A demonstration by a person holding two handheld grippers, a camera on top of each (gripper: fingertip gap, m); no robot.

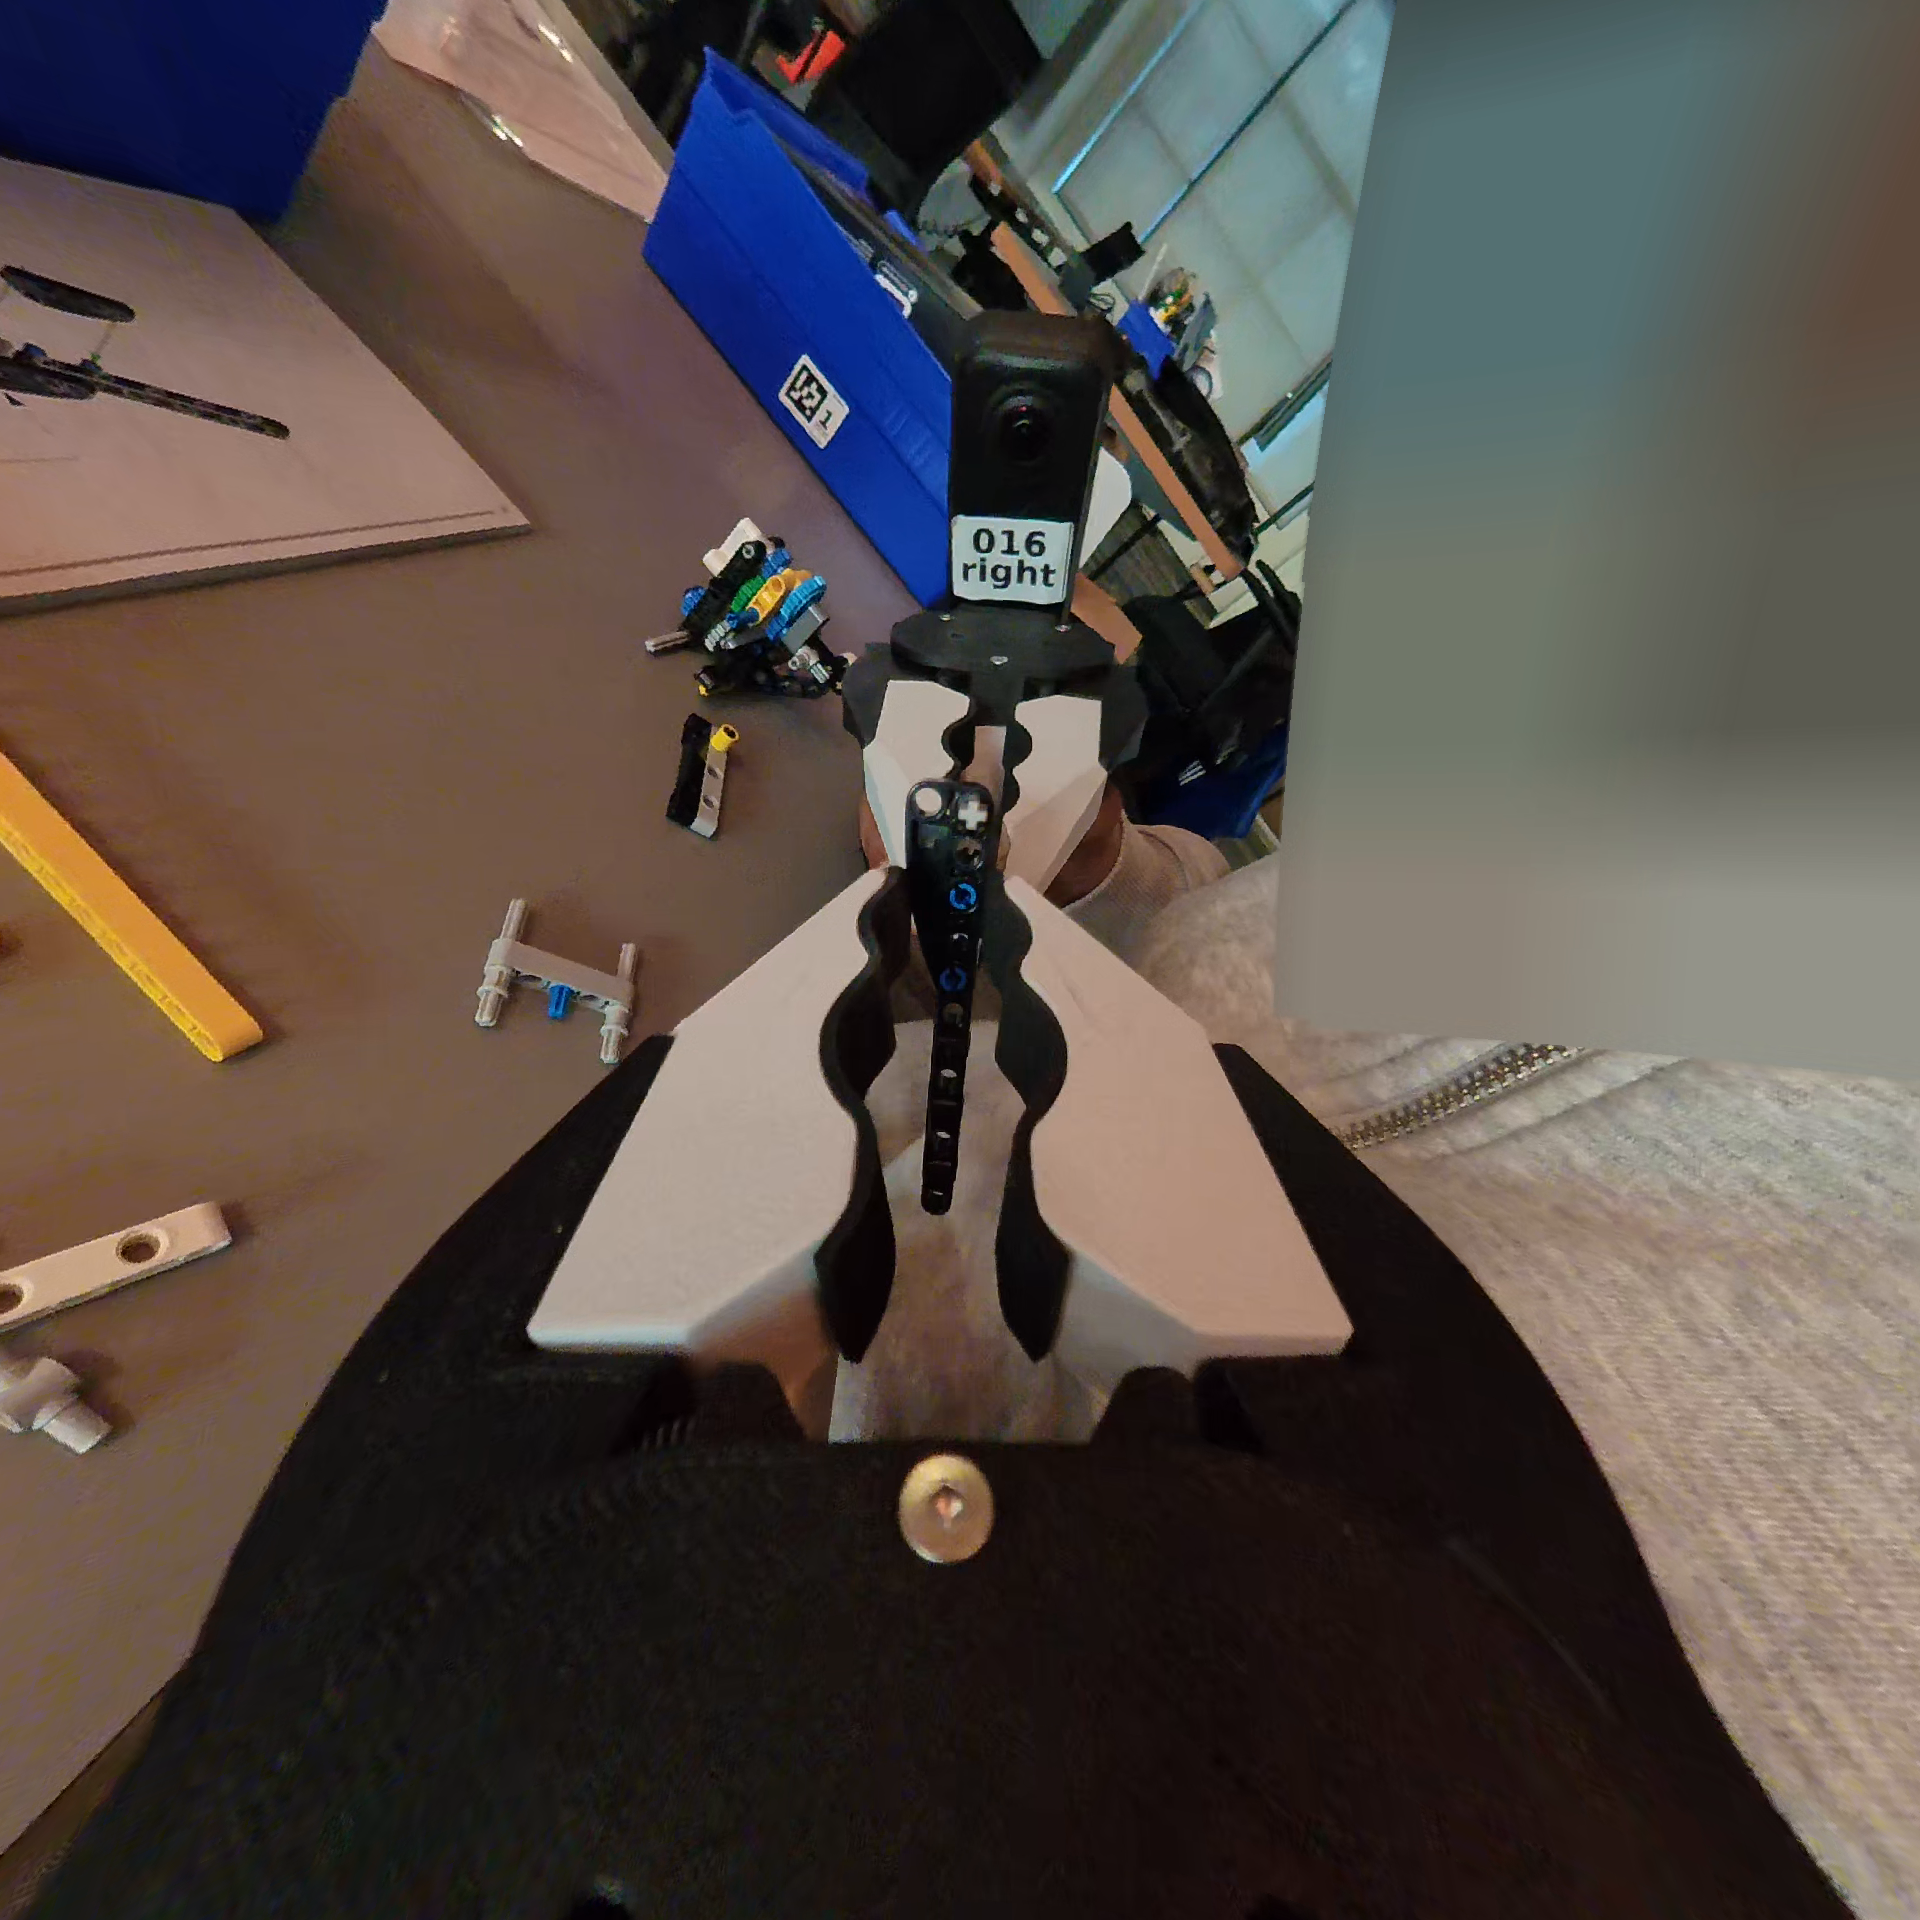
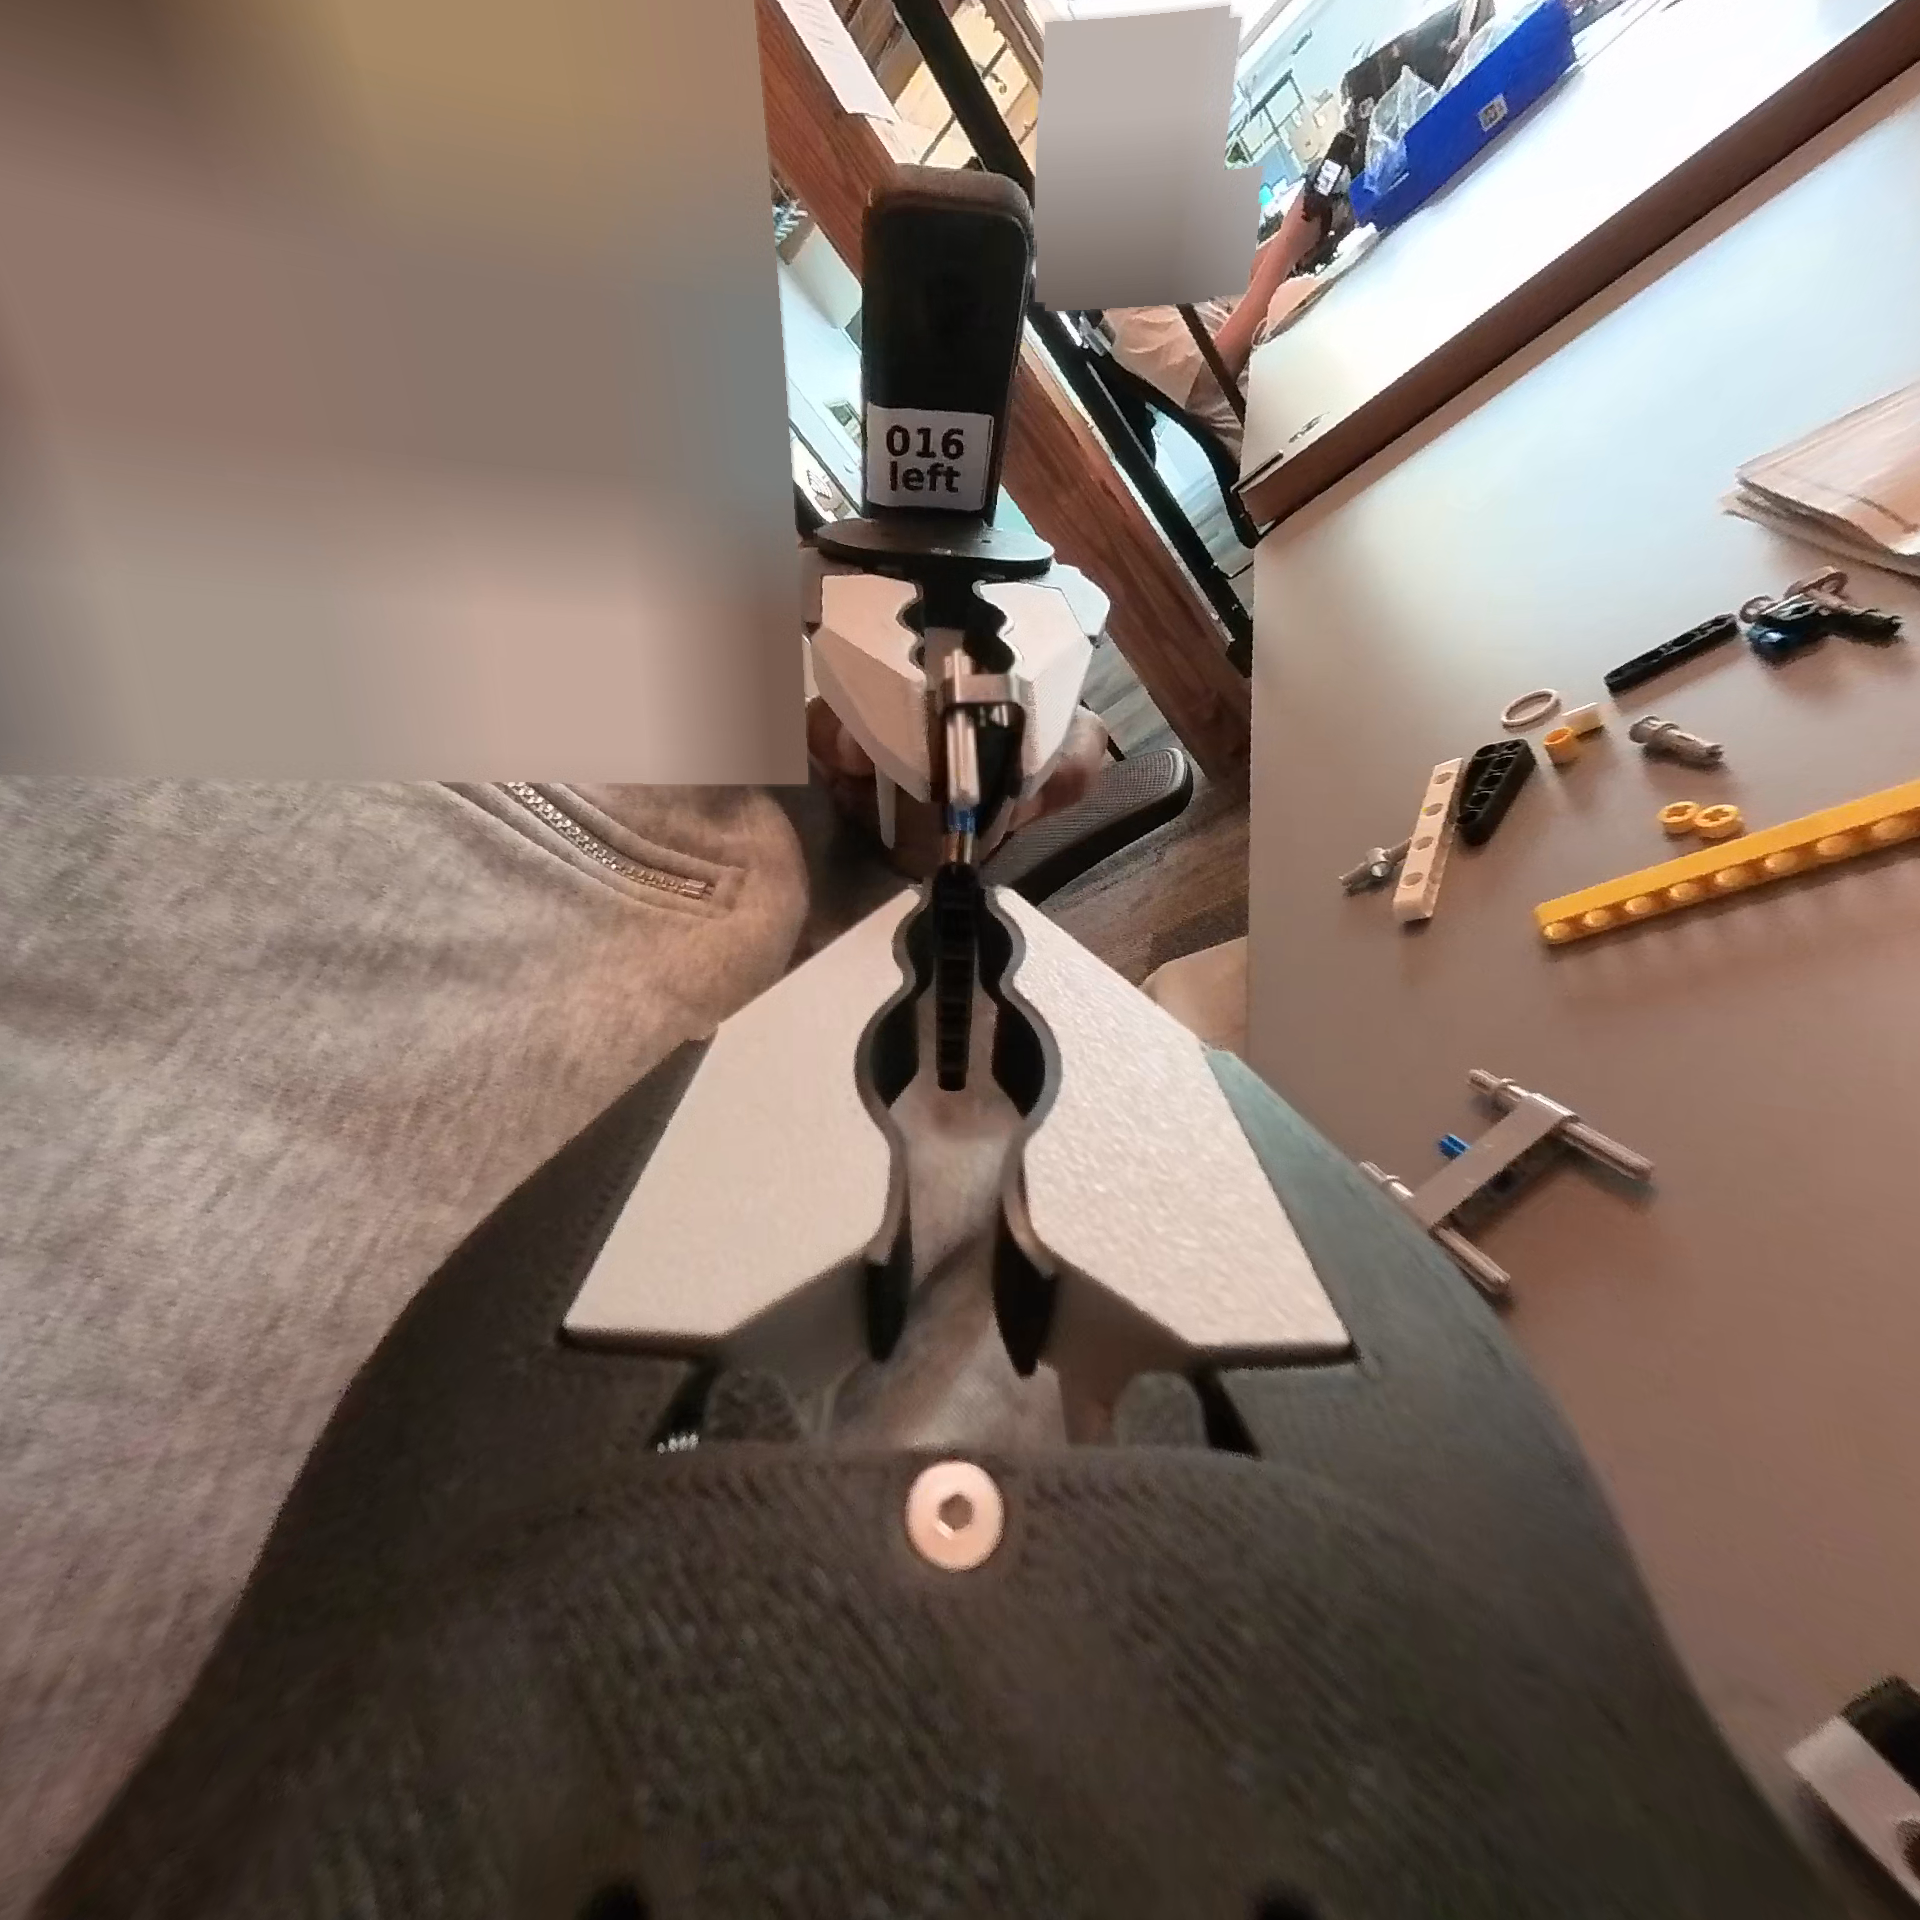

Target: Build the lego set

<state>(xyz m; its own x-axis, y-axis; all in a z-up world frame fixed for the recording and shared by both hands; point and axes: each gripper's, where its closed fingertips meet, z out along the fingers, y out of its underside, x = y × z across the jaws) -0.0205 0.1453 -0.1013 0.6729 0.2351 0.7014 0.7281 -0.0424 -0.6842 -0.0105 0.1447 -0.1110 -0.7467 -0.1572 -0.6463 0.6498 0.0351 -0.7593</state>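
Observation:
In the left wrist view my left gripper (image 1: 945,899) is shut on a long black beam (image 1: 943,1049) with blue pins in its holes. The beam runs up between the fingers and past the tips. My right gripper (image 1: 977,753) faces it tip to tip, just behind the beam's upper end. In the right wrist view my right gripper (image 2: 956,904) is shut on a black ribbed piece (image 2: 951,997) seen edge-on. The left gripper (image 2: 961,727) opposite holds a grey and black part (image 2: 961,748) with a blue bit. Both grippers are held above a person's lap, off the table.
The table lies left in the left wrist view, with a colourful assembly (image 1: 753,613), a grey frame (image 1: 556,982), a yellow beam (image 1: 114,914), a white beam (image 1: 104,1262), a booklet (image 1: 260,468) and a blue bin (image 1: 800,312). The right wrist view shows the frame (image 2: 1496,1174) and loose parts (image 2: 1496,790).

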